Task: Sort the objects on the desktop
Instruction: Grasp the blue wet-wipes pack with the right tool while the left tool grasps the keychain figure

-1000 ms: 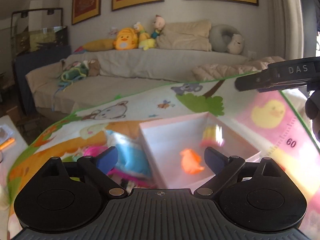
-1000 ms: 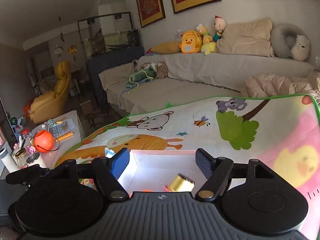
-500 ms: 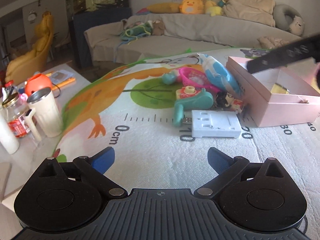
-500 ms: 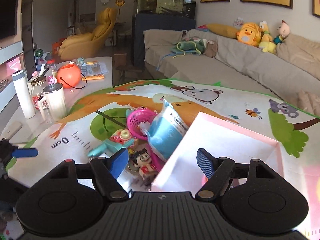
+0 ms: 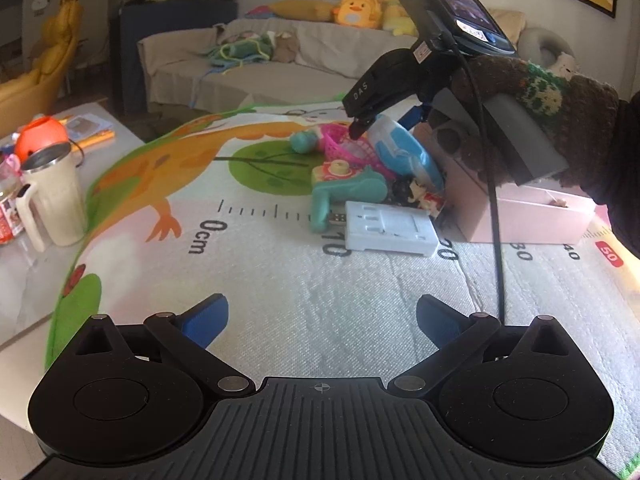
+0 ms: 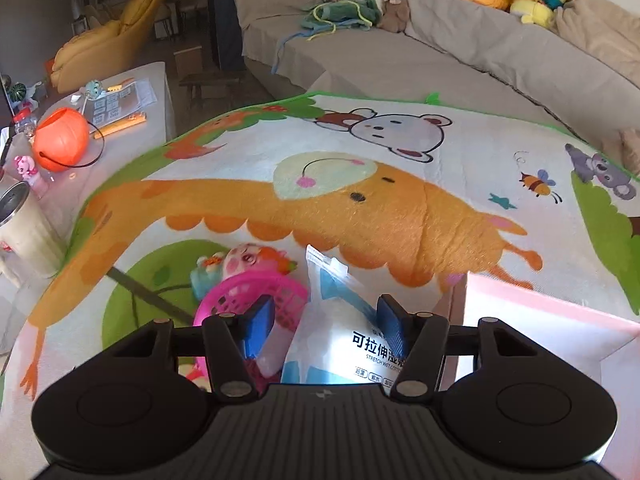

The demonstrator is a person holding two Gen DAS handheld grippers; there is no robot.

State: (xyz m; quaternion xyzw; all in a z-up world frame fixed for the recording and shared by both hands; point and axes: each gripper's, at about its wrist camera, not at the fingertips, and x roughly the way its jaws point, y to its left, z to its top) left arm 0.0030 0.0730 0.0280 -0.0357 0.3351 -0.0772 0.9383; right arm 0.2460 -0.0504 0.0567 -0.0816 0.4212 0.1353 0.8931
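A pile of objects lies on the play mat: a blue-and-white wet-wipe pack (image 5: 404, 152) (image 6: 340, 336), a pink toy basket (image 5: 348, 148) (image 6: 256, 292), a teal toy (image 5: 344, 192), a white power adapter (image 5: 390, 232) and a small figurine (image 5: 420, 196). A pink box (image 5: 520, 216) (image 6: 552, 320) stands to their right. My right gripper (image 6: 326, 324) (image 5: 384, 120) is open, its jaws on either side of the wipe pack's top. My left gripper (image 5: 322, 320) is open and empty above bare mat, well in front of the pile.
A cream mug (image 5: 52, 200), an orange pumpkin bucket (image 5: 40, 136) (image 6: 60, 140) and small jars stand on the table left of the mat. A grey sofa (image 6: 440, 48) with plush toys runs along the back.
My right gripper has dropped from beside the box onto the pile and now straddles the wipe pack. My left gripper has pulled back a little and stays open.
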